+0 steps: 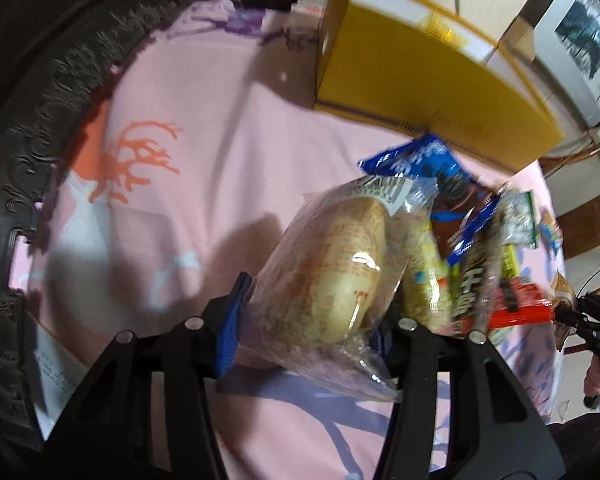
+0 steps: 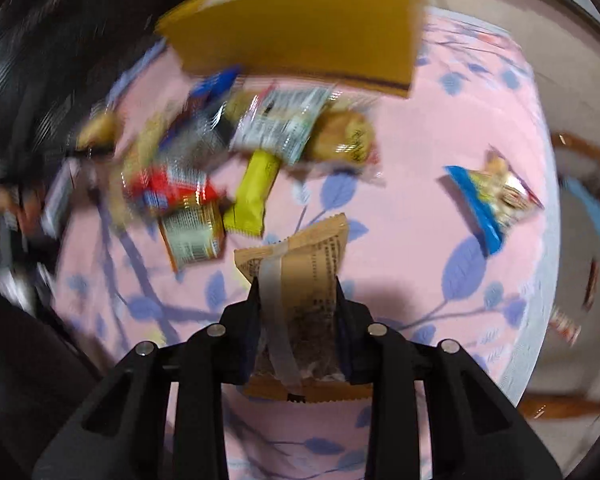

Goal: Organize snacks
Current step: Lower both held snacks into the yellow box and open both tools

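Left gripper (image 1: 308, 320): clamped on a clear-wrapped bun (image 1: 324, 264); the blue pads press its wrapper from both sides, and the bun is lifted clear of the cloth, judging by the shadow below it.

Right gripper (image 2: 296, 300): clenched on a tan paper-look packet (image 2: 300, 256), gripped across its middle, with the far crimped end sticking out beyond the fingertips.

Snack pile (image 2: 204, 160): red, yellow, silver and blue packets heaped on the pink leaf-print tablecloth (image 2: 420, 208), left of the tan packet and near the box; blur hides the details.

Stray packet (image 2: 496, 200): blue and gold, alone on the right, well apart from the heap.

Yellow box (image 1: 412, 80): at the far side of the table, open top facing up, just beyond the pile; probably where the snacks go.

Step in hand: both grippers loaded, so carry each item to the box.

How to do it well: keep the squeeze on the bun light, since it is soft and will crush. Bring one hand in at a time so the grippers do not collide over the opening. Raise each item above the near wall before releasing. Let the tan packet go flat, not on edge.

Risk: the slippery wrapper may slide out of the pads.
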`<state>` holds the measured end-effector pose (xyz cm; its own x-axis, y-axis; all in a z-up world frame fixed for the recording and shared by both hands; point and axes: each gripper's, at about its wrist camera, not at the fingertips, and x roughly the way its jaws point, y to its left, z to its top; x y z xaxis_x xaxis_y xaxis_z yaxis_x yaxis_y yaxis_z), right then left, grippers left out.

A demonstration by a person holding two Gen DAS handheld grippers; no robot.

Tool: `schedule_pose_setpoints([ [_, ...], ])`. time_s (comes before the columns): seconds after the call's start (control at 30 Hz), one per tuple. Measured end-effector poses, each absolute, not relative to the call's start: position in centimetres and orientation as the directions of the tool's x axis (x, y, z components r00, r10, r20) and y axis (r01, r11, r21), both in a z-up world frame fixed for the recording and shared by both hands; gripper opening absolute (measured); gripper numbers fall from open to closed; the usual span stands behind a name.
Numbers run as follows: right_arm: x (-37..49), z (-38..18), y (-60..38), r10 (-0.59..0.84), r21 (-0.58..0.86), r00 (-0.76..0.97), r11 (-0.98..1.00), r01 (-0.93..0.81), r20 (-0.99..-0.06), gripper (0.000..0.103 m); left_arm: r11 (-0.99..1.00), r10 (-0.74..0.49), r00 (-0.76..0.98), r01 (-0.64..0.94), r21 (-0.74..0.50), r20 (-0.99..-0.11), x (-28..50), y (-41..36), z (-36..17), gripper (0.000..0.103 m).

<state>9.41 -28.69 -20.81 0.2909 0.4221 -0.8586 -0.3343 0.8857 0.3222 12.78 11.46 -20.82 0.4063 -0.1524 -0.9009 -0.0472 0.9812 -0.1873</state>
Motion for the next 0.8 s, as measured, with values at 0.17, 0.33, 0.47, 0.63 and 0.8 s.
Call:
schedule_pose_setpoints([
  [0.17, 9.6, -17.1, -30.7, 0.507, 0.457, 0.392, 0.862, -0.221, -0.768, 0.032, 0.974, -0.178, 0.488, -0.034, -0.223, -0.854, 11.9, 10.3, -16.5, 0.051],
  [0.33, 10.8, -12.5, -29.7, 0.528, 0.484, 0.497, 0.845, -0.228, -0.688, 0.032, 0.967, -0.222, 0.582, 0.026, -0.255, -0.782, 13.2, 8.3, -10.9, 0.051],
  [0.47, 13.4, -8.6, -29.8, 0.521, 0.495, 0.576, 0.841, -0.22, -0.63, 0.032, 0.962, -0.253, 0.633, 0.086, -0.259, -0.731, 15.9, 5.1, -7.5, 0.051],
  [0.63, 18.6, -4.7, -29.2, 0.496, 0.498, 0.657, 0.843, -0.206, -0.568, 0.032, 0.952, -0.295, 0.674, 0.145, -0.27, -0.678, 19.8, 2.0, -4.6, 0.051],
  [0.8, 23.3, -3.2, -27.9, 0.486, 0.478, 0.682, 0.85, -0.223, -0.547, 0.032, 0.949, -0.301, 0.693, 0.15, -0.278, -0.655, 24.4, 0.4, -3.3, 0.051],
])
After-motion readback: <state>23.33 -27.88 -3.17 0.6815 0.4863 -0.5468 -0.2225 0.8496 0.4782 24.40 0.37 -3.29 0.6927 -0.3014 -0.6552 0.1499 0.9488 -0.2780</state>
